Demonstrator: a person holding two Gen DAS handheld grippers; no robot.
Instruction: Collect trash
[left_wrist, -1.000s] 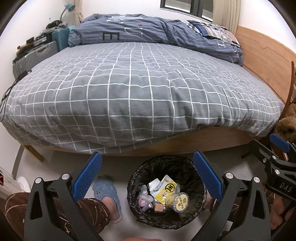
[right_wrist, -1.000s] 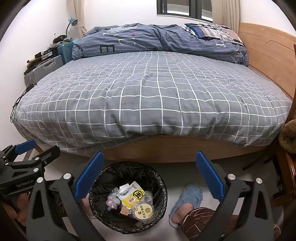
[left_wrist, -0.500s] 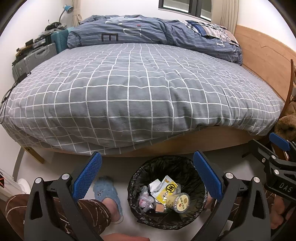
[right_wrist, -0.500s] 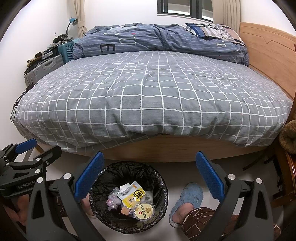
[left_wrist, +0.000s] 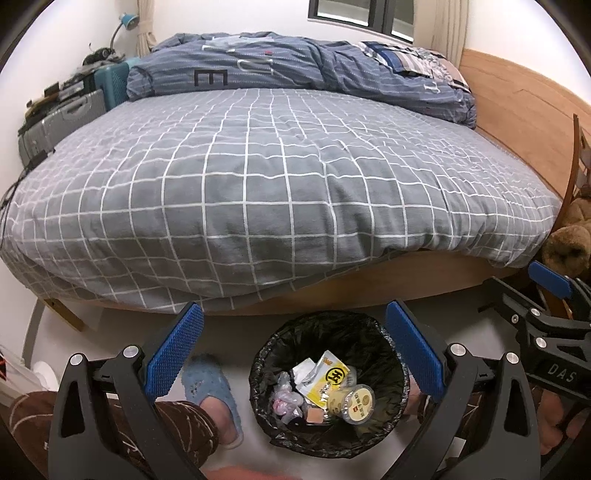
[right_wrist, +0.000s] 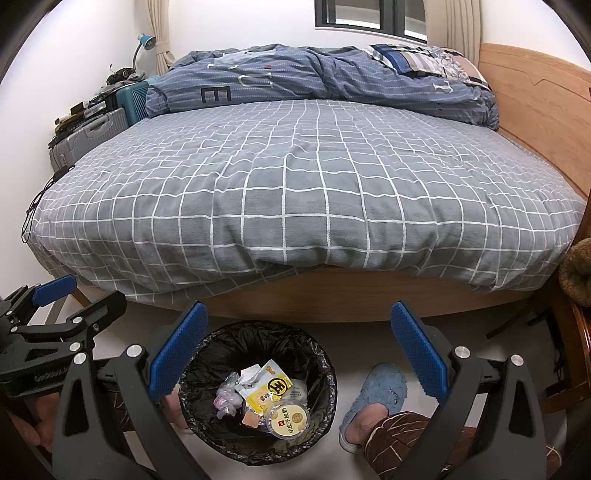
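A round bin with a black liner (left_wrist: 325, 334) stands on the floor at the foot of the bed; it also shows in the right wrist view (right_wrist: 258, 336). Inside lie a yellow wrapper (left_wrist: 327, 380), a round lidded cup (left_wrist: 354, 400) and crumpled plastic (left_wrist: 284, 395). My left gripper (left_wrist: 295, 339) is open and empty above the bin, blue pads wide apart. My right gripper (right_wrist: 297, 341) is open and empty, just right of the bin. Each gripper shows at the edge of the other's view.
A bed with a grey checked cover (left_wrist: 258, 177) fills the view; a blue duvet (left_wrist: 295, 70) lies at its far end. Suitcases (left_wrist: 66, 114) stand at the left wall. The person's slippered feet (left_wrist: 214, 391) (right_wrist: 376, 395) flank the bin. A brown plush toy (left_wrist: 569, 243) sits at right.
Both grippers stay open over the bin. The left view has tilted up slightly; nothing else has moved.
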